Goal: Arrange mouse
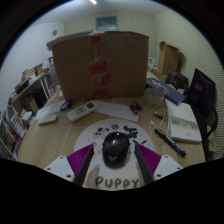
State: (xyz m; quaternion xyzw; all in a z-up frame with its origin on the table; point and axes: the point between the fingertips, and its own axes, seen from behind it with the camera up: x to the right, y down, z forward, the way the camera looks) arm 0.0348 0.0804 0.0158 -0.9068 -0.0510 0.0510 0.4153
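**Mouse sits btwn claw fingers, on PUPPY mat**

- Claw point(117, 170): fingers apart, purple pads point(75, 160) visible on inner faces both sides. Black mouse point(117, 149) sits btwn them. Can't tell if pads actually touch it; looks like a thin gap each side, mouse resting on its own support. Not clamped as far as view shows.
- Mouse: dark, rounded, lighter strip down the middle (wheel area), pointing away from the claw.
- Under mouse: white mouse mat point(110, 135) w/ cartoon print, "PUPPY" lettering at the near edge right btwn the fingers. Mat runs on ahead of the fingertips.
- All on a light wood desk point(50, 140).
- Ahead-left of claw: white keyboard point(82, 110), angled. Small white item further left, can't ID.
- Straight ahead, beyond mat: big cardboard box point(100, 62) w/ red tape/label down the front, standing on the desk.
- Ahead-right: open notebook/papers point(184, 122), w/ a dark slim bar-like object point(168, 142) nearer the claw, just beside the mat's right edge.
- Far right: black office chair point(204, 95).
- Far left: shelving w/ clutter point(22, 110), details too small to tell.
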